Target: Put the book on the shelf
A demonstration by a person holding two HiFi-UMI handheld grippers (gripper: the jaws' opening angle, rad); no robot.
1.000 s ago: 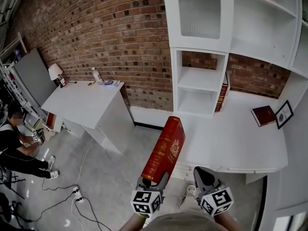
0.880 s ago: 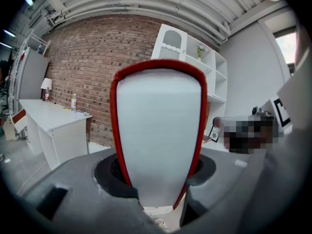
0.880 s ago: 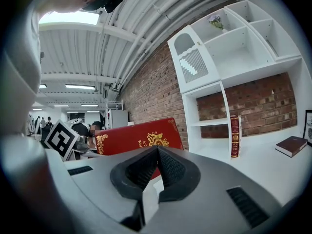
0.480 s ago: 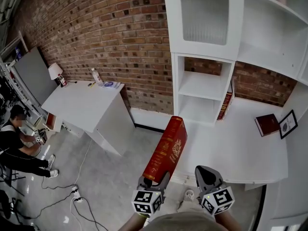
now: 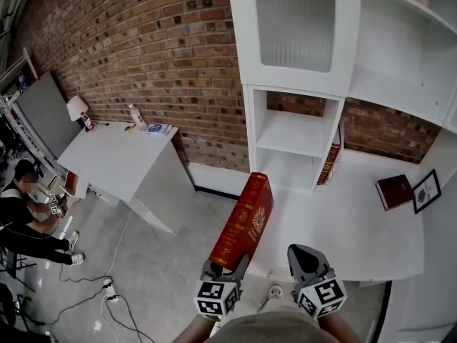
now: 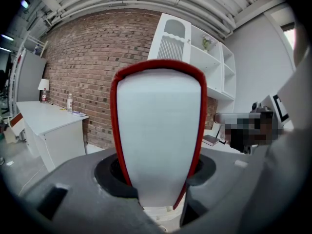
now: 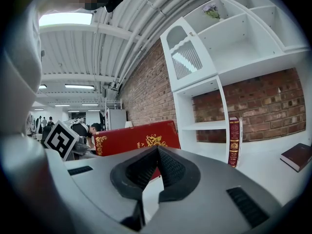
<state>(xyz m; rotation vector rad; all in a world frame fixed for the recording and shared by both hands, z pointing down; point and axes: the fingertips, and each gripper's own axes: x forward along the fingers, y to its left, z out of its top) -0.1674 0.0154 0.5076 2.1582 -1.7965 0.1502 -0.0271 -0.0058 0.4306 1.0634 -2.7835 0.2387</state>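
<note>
A thick red book (image 5: 243,220) with gold print stands tilted in my left gripper (image 5: 227,266), which is shut on its lower end. In the left gripper view the book's pale page edge (image 6: 158,135) fills the gap between the jaws. My right gripper (image 5: 303,259) hangs beside it, shut and empty; its tips meet (image 7: 156,149) with the red book (image 7: 136,138) to its left. Ahead stands the white shelf unit (image 5: 296,131) with open cubbies. A second red book (image 5: 330,163) leans upright at the shelf's right side (image 7: 234,140).
A dark red book (image 5: 393,191) and a small picture frame (image 5: 427,189) lie on the white counter (image 5: 343,220) below the shelves. A white desk (image 5: 114,159) with a lamp and bottle stands left by the brick wall. A person (image 5: 21,213) sits at far left; cables cross the floor.
Both grippers and the held book have travelled level towards the shelf unit, which sits slightly further left and larger in the head view. The grip on the book is unchanged.
</note>
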